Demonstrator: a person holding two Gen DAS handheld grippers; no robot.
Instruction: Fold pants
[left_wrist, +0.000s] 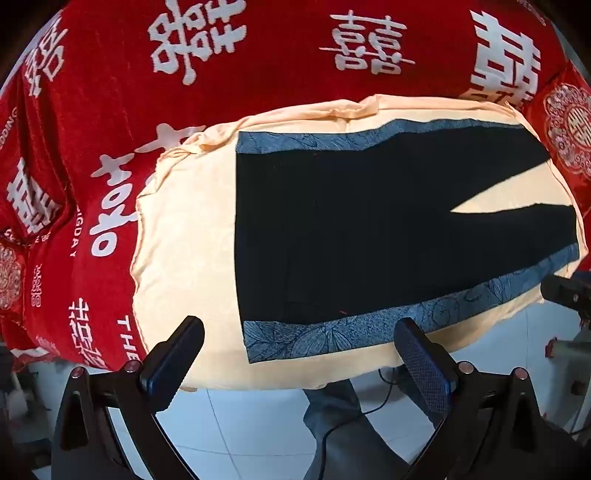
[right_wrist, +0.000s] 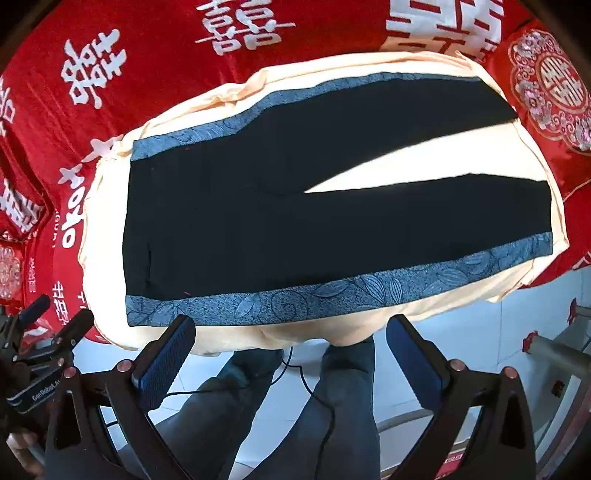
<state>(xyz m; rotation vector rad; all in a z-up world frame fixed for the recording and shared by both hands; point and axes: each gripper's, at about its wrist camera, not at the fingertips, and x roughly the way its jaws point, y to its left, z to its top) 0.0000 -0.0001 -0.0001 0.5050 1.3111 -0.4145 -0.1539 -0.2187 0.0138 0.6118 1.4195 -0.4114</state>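
Left wrist view, nearest the lens: the left gripper (left_wrist: 299, 338) stands with its jaws spread wide and nothing between them, its blue-padded fingers (left_wrist: 424, 369) rising from the bottom edge over the near margin of the work surface. Below and between them lie pale floor tiles (left_wrist: 251, 417), a black cable (left_wrist: 354, 417) and the person's trouser legs (left_wrist: 332, 402). Right wrist view, bottom of the frame: the right gripper (right_wrist: 291, 328) is likewise fully spread and empty, poised above the near edge; the person's legs (right_wrist: 332, 398) and the floor show beneath it, and the other gripper's body sits at the lower left edge. Beyond the fingers, a cream cloth (left_wrist: 184, 240) covers the centre of both frames. The pants (left_wrist: 332, 229) lie flat and unfolded upon it: black, with blue leaf-patterned side bands (left_wrist: 332, 336), waistband towards the left of frame and the two legs splayed apart towards the right, a cream wedge showing between them. In the right wrist view the pants (right_wrist: 240, 229) fill the middle of the frame, the near band just beyond the fingertips. Farthest, a red bedspread (left_wrist: 110, 92) with white characters fills the top and left, with an embroidered red cushion (right_wrist: 546, 88) at upper right
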